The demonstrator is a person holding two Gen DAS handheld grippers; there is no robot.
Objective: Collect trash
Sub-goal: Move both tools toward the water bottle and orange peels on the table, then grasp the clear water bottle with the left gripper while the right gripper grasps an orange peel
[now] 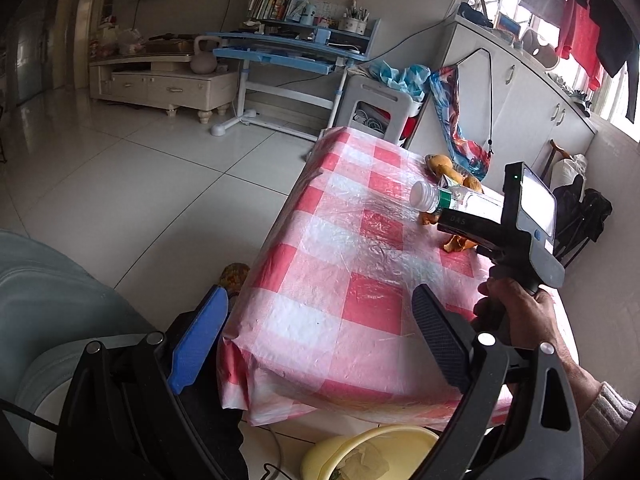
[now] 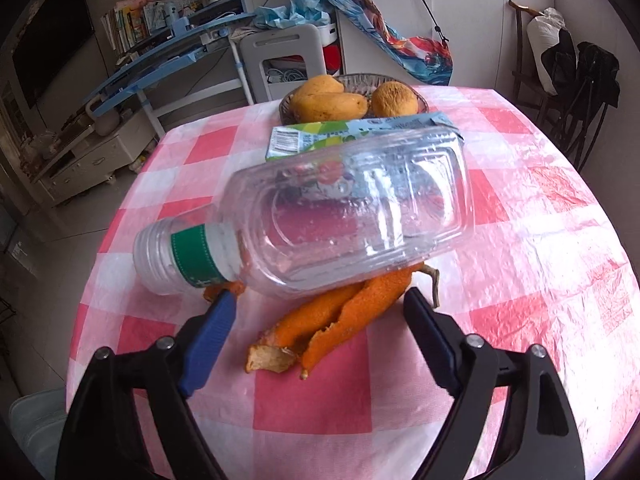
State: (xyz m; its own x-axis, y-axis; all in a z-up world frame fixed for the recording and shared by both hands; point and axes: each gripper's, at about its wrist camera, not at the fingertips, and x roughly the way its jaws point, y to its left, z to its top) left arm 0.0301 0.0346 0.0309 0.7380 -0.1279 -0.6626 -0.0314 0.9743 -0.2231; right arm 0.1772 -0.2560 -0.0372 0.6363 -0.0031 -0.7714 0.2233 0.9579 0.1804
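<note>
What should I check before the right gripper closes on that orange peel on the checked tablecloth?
1. Right gripper jaws apart, nothing pinched: ok.
2. Orange peel lies between the fingers: ok.
3. Clear bottle clear of the peel: not ok, it lies across the peel's far end.
4. Left gripper empty: ok.
5. Yellow bin within reach: cannot tell.
</note>
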